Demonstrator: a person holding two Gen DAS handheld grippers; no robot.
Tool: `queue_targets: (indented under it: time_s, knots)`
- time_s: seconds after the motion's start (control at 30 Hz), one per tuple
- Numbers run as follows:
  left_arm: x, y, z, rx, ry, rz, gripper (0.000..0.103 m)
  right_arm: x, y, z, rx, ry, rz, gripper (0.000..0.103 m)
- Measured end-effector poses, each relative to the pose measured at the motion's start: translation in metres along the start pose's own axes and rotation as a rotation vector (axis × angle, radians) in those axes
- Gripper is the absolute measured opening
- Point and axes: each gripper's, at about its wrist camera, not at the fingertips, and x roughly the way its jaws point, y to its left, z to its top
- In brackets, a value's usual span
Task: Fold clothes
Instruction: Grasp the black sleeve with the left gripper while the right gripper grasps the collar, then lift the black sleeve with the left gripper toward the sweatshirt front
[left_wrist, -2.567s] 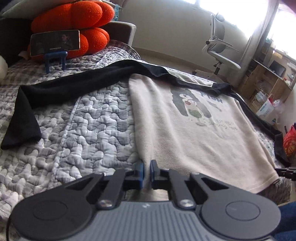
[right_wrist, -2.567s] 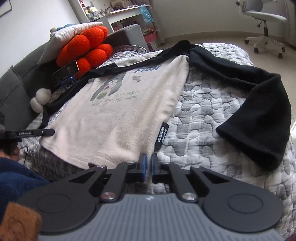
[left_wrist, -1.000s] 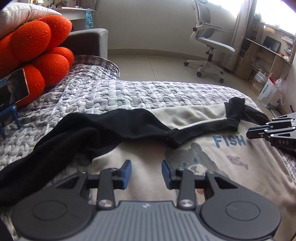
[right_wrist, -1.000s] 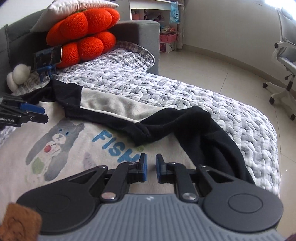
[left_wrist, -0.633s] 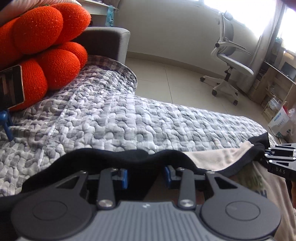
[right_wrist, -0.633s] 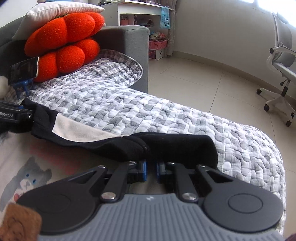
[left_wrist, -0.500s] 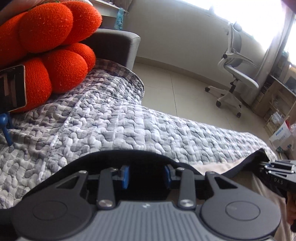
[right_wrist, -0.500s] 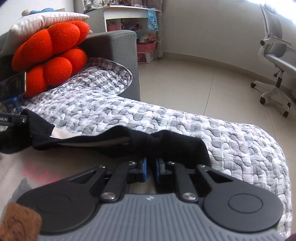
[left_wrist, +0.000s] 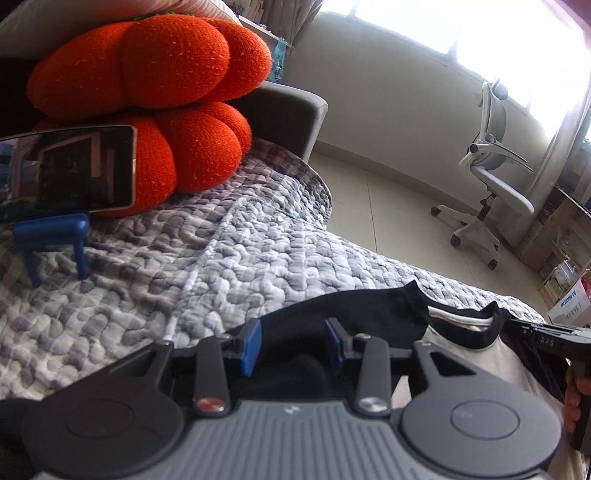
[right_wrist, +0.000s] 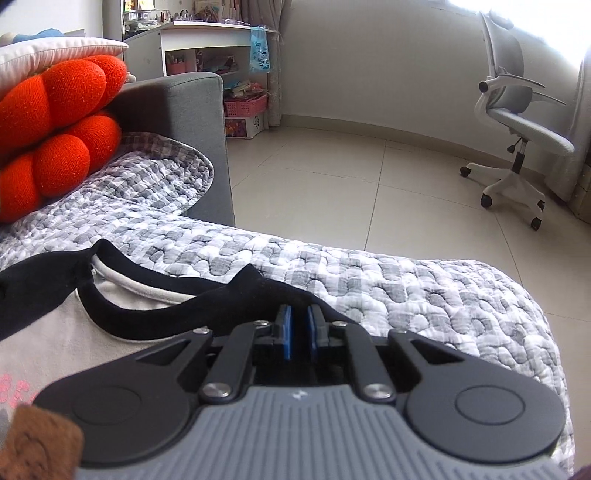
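Note:
A cream shirt (left_wrist: 461, 354) with a black collar and black shoulders lies on the quilted bed. My left gripper (left_wrist: 293, 343) sits at the shirt's black left shoulder (left_wrist: 332, 306). Its jaws are opening, and the black cloth lies between the blue pads (left_wrist: 253, 345) without being pinched. In the right wrist view the shirt (right_wrist: 55, 332) fills the lower left. My right gripper (right_wrist: 299, 325) is at the other black shoulder (right_wrist: 251, 284), nearly shut, with the cloth tented up at its tips. The right gripper (left_wrist: 517, 326) also shows at the collar's far end, held by a hand (left_wrist: 576, 391).
The grey quilt (left_wrist: 258, 258) stretches ahead to the bed's far edge. An orange cushion (left_wrist: 147, 74) and a phone (left_wrist: 70, 173) on a blue stand (left_wrist: 51, 229) sit at the left. Beyond are a grey sofa arm (right_wrist: 177, 122), tiled floor and an office chair (right_wrist: 517, 122).
Both grippers went forward from the printed chest to the neckline, and the left one rolled. The left jaws widened over the black shoulder. The right jaws narrowed onto the black cloth.

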Motion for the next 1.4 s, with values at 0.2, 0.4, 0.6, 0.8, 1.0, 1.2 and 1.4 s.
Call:
queue_targets:
  time_s: [0.2, 0.4, 0.6, 0.8, 1.0, 1.2, 1.4]
  knots:
    - [-0.04, 0.022, -0.028, 0.067, 0.001, 0.058, 0.048, -0.034, -0.007, -0.016, 0.026, 0.001, 0.026, 0.016]
    - [-0.094, 0.066, -0.045, -0.009, -0.026, 0.129, 0.056, -0.075, -0.024, -0.05, 0.096, 0.059, 0.087, 0.016]
    - [-0.137, 0.118, -0.061, -0.117, -0.043, 0.285, 0.063, -0.104, -0.012, -0.087, 0.041, 0.045, 0.083, 0.018]
    - [-0.158, 0.111, -0.065, -0.004, -0.042, 0.393, 0.081, -0.102, 0.007, -0.1, 0.007, -0.027, 0.051, 0.049]
    - [-0.139, 0.09, -0.084, 0.054, 0.005, 0.391, 0.085, -0.101, 0.012, -0.109, 0.017, -0.084, 0.016, 0.054]
    - [-0.107, 0.086, -0.1, 0.108, 0.043, 0.482, 0.084, -0.101, 0.014, -0.112, 0.009, -0.092, 0.012, 0.064]
    - [-0.125, 0.129, -0.09, -0.052, 0.043, 0.463, 0.012, -0.101, 0.013, -0.113, 0.017, -0.096, 0.021, 0.067]
